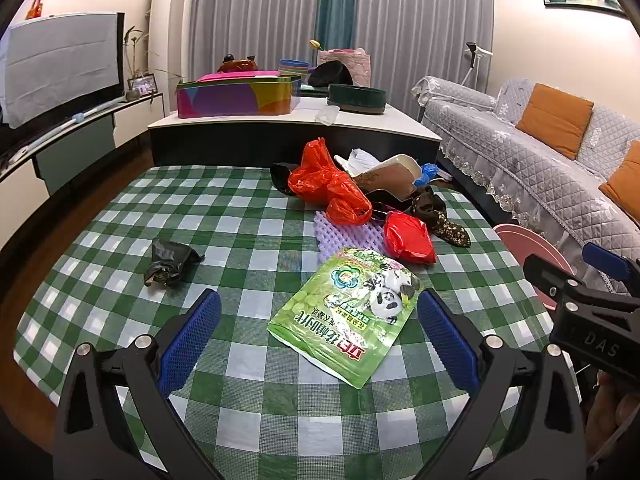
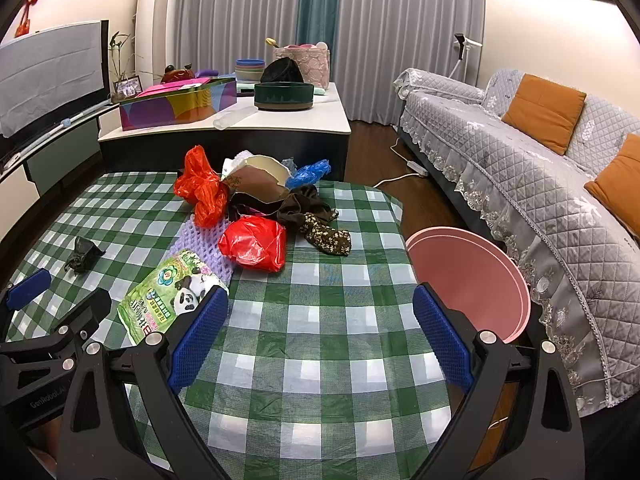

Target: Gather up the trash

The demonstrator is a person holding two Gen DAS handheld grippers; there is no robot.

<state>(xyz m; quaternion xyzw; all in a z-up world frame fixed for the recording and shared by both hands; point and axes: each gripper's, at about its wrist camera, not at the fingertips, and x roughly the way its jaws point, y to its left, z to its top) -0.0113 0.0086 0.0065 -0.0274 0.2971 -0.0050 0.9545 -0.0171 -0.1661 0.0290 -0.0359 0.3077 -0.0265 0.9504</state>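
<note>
Trash lies on a green checked table [image 1: 248, 360] [image 2: 320, 360]. A green panda pouch [image 1: 348, 312] [image 2: 168, 296] lies nearest, partly on a purple foam mat [image 1: 348, 236] [image 2: 200, 240]. Behind it are a red bag [image 1: 408, 238] [image 2: 254, 242], an orange-red bag [image 1: 324, 184] [image 2: 200, 188], a brown torn carton [image 1: 388, 178] [image 2: 260, 180], dark floral cloth [image 1: 436, 212] [image 2: 320, 224] and a blue bag [image 2: 310, 172]. A crumpled black bag [image 1: 170, 262] [image 2: 82, 254] lies apart at the left. My left gripper [image 1: 320, 320] is open, just before the pouch. My right gripper [image 2: 320, 320] is open over bare cloth.
A pink bin [image 2: 472, 280] [image 1: 528, 252] stands by the table's right edge, beside a grey sofa [image 2: 540, 184]. A low white-topped table [image 1: 296, 120] with boxes and bowls stands behind. A TV unit [image 1: 60, 80] is at the left.
</note>
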